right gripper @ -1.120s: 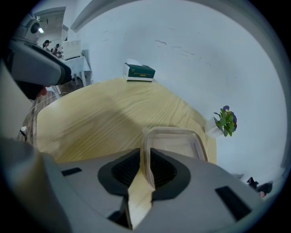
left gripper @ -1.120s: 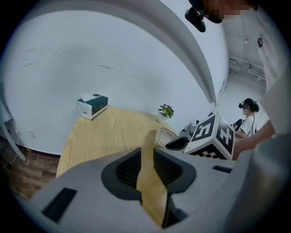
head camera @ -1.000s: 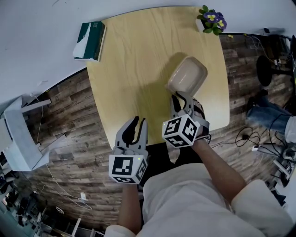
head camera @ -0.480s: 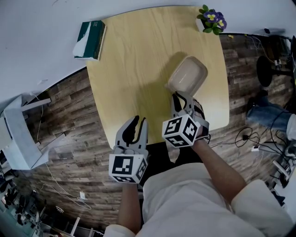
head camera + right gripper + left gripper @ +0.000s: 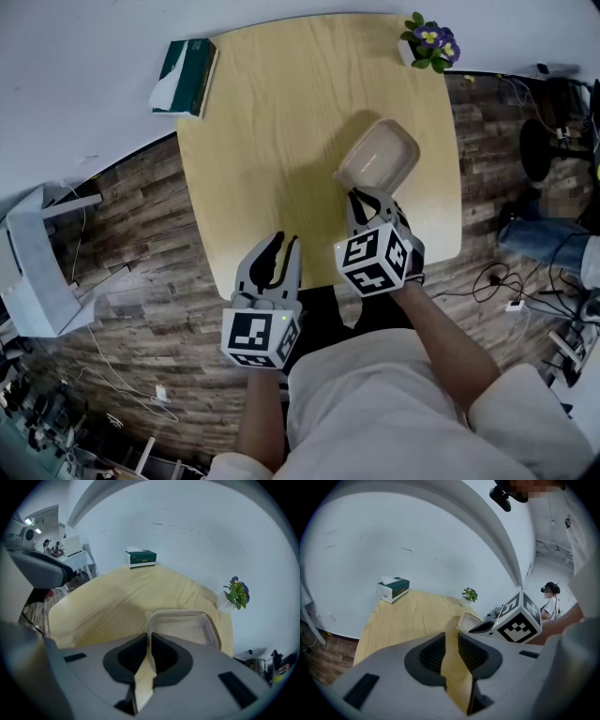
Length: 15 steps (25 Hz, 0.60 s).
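Observation:
A clear, empty plastic container (image 5: 380,159) sits at the right of the light wooden table (image 5: 272,122). My right gripper (image 5: 367,195) is shut on its near rim. In the right gripper view the thin rim of the container (image 5: 187,625) runs between the jaws of the right gripper (image 5: 149,637). My left gripper (image 5: 279,246) hovers at the table's near edge, open by a narrow gap, holding nothing. The left gripper view shows bare table between the jaws of the left gripper (image 5: 451,625), with the container (image 5: 468,619) to its right.
A green and white tissue box (image 5: 183,66) lies at the table's far left corner. A small potted plant (image 5: 428,39) stands at the far right corner. Wood floor surrounds the table, with cables (image 5: 506,281) at the right and white furniture (image 5: 37,272) at the left.
My right gripper has turned slightly while keeping its hold on the container rim. The left gripper has stayed in place.

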Tool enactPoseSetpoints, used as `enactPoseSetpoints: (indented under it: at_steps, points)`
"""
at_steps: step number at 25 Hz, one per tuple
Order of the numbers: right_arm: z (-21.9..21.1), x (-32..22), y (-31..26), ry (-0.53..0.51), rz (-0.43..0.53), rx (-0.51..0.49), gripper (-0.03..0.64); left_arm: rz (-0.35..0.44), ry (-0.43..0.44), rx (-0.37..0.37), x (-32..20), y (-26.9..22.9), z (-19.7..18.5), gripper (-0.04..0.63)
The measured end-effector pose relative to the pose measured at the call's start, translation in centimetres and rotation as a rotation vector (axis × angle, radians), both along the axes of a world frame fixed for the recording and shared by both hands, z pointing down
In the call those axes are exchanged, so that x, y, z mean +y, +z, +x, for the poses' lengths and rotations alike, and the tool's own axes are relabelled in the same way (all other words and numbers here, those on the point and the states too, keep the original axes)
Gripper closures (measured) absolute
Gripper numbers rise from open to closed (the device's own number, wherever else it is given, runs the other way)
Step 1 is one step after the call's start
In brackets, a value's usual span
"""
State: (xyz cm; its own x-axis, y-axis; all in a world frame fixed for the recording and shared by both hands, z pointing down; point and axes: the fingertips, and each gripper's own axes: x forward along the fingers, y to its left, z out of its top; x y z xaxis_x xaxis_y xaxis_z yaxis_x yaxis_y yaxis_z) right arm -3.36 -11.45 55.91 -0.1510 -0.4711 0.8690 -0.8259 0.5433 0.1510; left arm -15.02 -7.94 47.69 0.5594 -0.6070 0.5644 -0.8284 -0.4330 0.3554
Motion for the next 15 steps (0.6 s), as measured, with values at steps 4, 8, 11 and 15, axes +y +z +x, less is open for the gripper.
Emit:
enactPoseSetpoints:
  at_steps: [4,8,11,15]
  points:
    - [-0.2,0.4,-0.1,0.036,-0.058,-0.118,0.591,0.004,-0.006,0.004,0.1,-0.1,0.5,0.52]
    - [-0.2,0.6,-0.3,0.064,-0.1,-0.21,0.597,0.007,-0.014,0.005,0.3,-0.2,0.9,0.52]
    - [-0.2,0.8,-0.5,0.072,-0.126,-0.264,0.597,0.007,-0.022,0.005,0.5,-0.1,1.4,0.52]
    - [0.0,1.3,-0.7,0.065,-0.159,-0.324,0.597,0.004,-0.035,0.009,0.8,0.1,2.1,0.52]
